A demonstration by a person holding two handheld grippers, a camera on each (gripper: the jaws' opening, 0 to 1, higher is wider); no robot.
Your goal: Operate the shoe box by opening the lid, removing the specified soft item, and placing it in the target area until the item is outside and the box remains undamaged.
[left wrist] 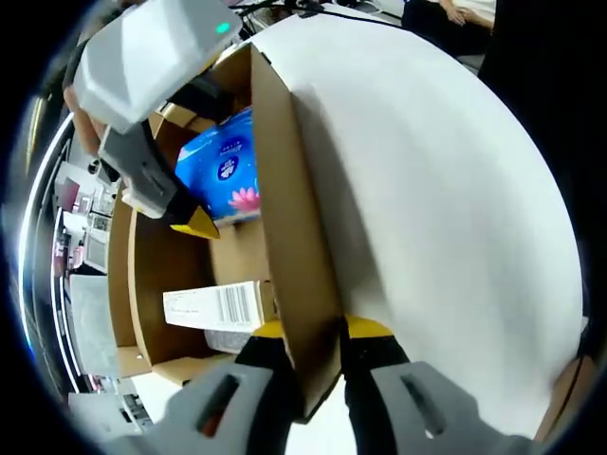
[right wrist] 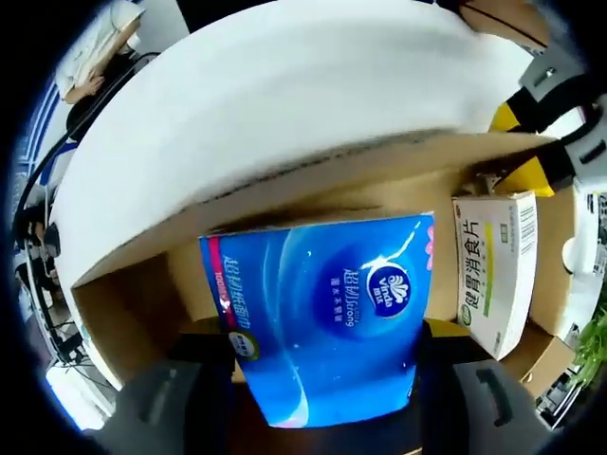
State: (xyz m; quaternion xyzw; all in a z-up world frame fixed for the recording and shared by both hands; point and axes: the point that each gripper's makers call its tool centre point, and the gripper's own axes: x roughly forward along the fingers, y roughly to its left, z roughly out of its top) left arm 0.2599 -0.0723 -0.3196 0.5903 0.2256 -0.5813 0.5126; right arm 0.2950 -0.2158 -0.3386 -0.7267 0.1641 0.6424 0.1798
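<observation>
Pinching, left tool (left wrist: 308, 332): jaws clamped on raised shoe box lid (left wrist: 427, 190)
Right tool (right wrist: 322, 365): squeezing blue tissue pack (right wrist: 327, 318)
Shoe box (left wrist: 142, 303): holds white carton (right wrist: 493, 270)

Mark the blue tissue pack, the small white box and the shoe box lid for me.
blue tissue pack (right wrist: 327, 322): right gripper view, middle of its printed front.
small white box (right wrist: 493, 270): right gripper view, its lettered face.
shoe box lid (left wrist: 417, 209): left gripper view, its white outer surface.
</observation>
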